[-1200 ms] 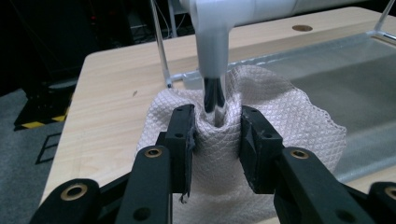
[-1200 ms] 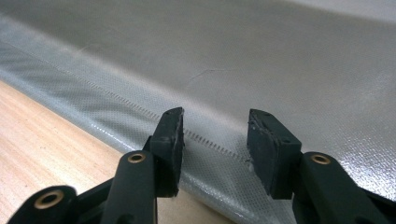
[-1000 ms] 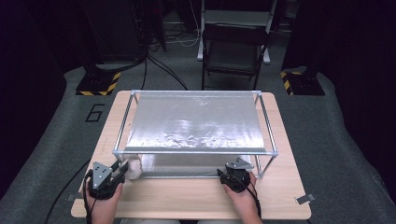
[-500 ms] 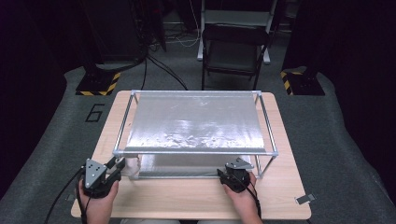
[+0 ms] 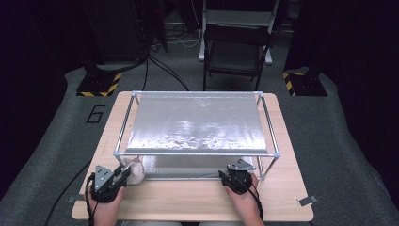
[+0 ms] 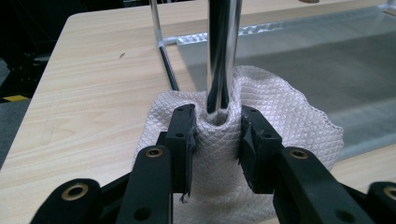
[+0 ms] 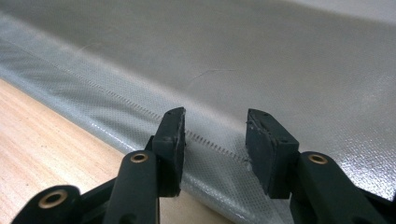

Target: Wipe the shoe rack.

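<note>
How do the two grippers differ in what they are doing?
The left gripper is shut on a white cloth wrapped round a metal post; the right gripper is open, holding nothing, over a silvery sheet. Both have black jaws.

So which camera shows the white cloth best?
The left gripper view: the white cloth is close up, wrapped around the metal post between the jaws. The high view shows it small, by the left gripper.

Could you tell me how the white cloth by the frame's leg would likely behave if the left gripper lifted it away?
The white cloth looks soft: it folds around the chrome leg, so it would probably droop. Its quilted weave suggests decent grip between the left gripper pads. It seems thin, likely light.
</note>
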Action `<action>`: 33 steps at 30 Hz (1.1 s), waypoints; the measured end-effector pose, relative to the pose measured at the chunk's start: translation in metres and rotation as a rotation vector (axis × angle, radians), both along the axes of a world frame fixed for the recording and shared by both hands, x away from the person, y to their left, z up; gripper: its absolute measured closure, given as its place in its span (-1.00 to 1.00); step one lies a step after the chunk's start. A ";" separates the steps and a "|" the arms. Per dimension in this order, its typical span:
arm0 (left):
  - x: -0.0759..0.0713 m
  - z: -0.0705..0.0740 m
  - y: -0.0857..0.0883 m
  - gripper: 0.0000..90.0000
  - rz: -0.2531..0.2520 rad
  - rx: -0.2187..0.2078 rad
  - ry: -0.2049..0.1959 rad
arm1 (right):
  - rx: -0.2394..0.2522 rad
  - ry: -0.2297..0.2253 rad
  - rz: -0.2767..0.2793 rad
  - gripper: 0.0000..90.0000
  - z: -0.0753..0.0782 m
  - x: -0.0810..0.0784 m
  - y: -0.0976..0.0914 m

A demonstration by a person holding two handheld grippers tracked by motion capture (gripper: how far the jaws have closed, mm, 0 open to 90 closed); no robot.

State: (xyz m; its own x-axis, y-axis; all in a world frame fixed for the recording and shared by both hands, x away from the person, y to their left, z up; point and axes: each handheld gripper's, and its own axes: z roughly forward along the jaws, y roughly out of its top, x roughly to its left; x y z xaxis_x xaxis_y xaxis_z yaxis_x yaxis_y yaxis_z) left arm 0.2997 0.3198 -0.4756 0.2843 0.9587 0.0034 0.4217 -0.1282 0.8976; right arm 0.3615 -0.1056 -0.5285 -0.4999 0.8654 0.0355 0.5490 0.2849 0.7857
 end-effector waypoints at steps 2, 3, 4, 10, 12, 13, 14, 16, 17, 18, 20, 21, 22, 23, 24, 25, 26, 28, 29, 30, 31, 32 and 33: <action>-0.001 0.009 0.000 0.50 -0.002 0.003 -0.028 | -0.001 -0.001 0.000 0.28 0.000 0.000 0.000; -0.001 0.013 0.000 0.50 -0.003 0.001 -0.044 | -0.002 -0.001 -0.001 0.28 0.000 0.000 0.000; -0.002 0.021 0.001 0.50 -0.006 0.004 -0.055 | -0.002 -0.008 -0.005 0.28 0.000 0.000 0.000; -0.006 0.044 0.003 0.49 -0.014 0.003 -0.111 | -0.007 -0.003 -0.004 0.28 0.000 0.000 0.001; -0.005 0.041 0.003 0.49 -0.013 -0.002 -0.117 | -0.007 -0.001 -0.004 0.28 0.000 0.000 0.001; -0.005 0.038 0.002 0.49 -0.013 -0.003 -0.109 | 0.000 0.004 -0.001 0.28 0.000 0.000 0.001; -0.004 0.034 0.002 0.49 -0.010 0.005 -0.103 | 0.000 0.005 0.001 0.28 0.000 0.000 0.001; -0.003 0.025 0.000 0.49 -0.008 0.019 -0.085 | -0.001 0.005 0.001 0.28 0.000 0.000 0.001; -0.002 0.021 0.000 0.49 -0.006 0.017 -0.073 | -0.003 0.004 0.000 0.28 0.000 0.000 0.001; -0.001 0.015 0.000 0.49 -0.006 0.016 -0.057 | -0.012 -0.003 -0.005 0.28 0.000 0.000 0.001; 0.000 0.005 0.000 0.49 -0.002 0.007 -0.030 | 0.001 -0.003 -0.003 0.29 -0.001 0.000 0.002; 0.000 0.003 0.000 0.49 -0.002 0.010 -0.023 | -0.010 -0.010 -0.007 0.29 0.000 -0.001 0.001; 0.001 0.002 0.000 0.49 -0.005 0.011 -0.015 | -0.005 -0.010 -0.005 0.29 0.000 0.000 0.002; 0.001 0.003 0.000 0.50 -0.004 0.008 -0.010 | -0.011 -0.004 -0.004 0.29 0.000 0.000 0.002; 0.001 0.006 0.000 0.50 -0.006 0.009 -0.011 | -0.011 -0.004 -0.003 0.29 0.000 0.000 0.001; 0.001 0.010 0.000 0.50 -0.006 0.010 -0.017 | -0.008 -0.008 -0.004 0.29 0.000 0.000 0.002; -0.001 0.018 0.000 0.50 -0.008 0.008 -0.034 | -0.011 -0.008 -0.004 0.29 0.000 0.000 0.001; -0.004 0.034 0.001 0.50 -0.009 0.007 -0.078 | -0.018 -0.005 0.003 0.30 0.000 0.000 0.002; -0.004 0.040 0.001 0.50 -0.010 0.008 -0.091 | -0.018 -0.006 0.004 0.30 0.000 0.000 0.002; -0.006 0.046 0.001 0.50 -0.009 0.010 -0.107 | -0.018 -0.006 0.003 0.30 0.000 0.000 0.002; -0.007 0.051 0.001 0.49 -0.011 0.014 -0.121 | -0.018 -0.006 0.003 0.30 0.000 0.000 0.002; -0.007 0.055 0.002 0.49 -0.011 0.015 -0.133 | -0.018 -0.006 0.003 0.30 0.000 0.000 0.002; -0.007 0.056 0.002 0.49 -0.013 0.017 -0.130 | -0.019 -0.006 0.003 0.30 0.000 0.000 0.002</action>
